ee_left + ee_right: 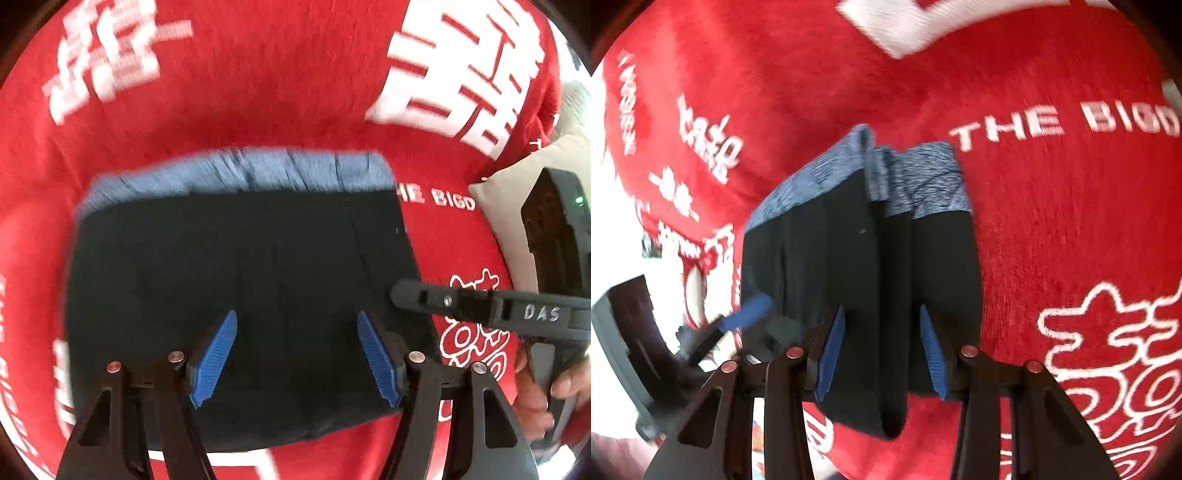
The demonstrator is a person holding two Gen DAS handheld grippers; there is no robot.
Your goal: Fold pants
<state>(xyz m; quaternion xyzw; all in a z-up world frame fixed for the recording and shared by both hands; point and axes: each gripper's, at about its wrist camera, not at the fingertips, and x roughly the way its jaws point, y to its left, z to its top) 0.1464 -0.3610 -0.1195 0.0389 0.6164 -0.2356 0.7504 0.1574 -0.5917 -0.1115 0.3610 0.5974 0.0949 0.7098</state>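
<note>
The pants (243, 295), black with a blue-grey heathered waistband (243, 171), lie folded on a red blanket (258, 81) printed with white characters and lettering. In the left wrist view the waistband sits at the far edge of the folded stack and the black fabric spreads toward the camera.

The left gripper (297, 356) hangs above the near part of the pants. Its jaws stand wide apart, and its blue ribbed pads (216, 360) press on nothing; whether the tips touch the fabric cannot be told.

The right gripper (882, 350) is positioned over the near end of the pants (849, 266). Its jaws stand at a moderate gap with black fabric lying between the pads (932, 350); the pads do not visibly clamp it. In the left wrist view the right gripper (402, 295) reaches in from the right, its tip at the right edge of the pants, and a hand (554, 384) holds its grip.

A pale cushion (517, 206) lies on the blanket at the right.
</note>
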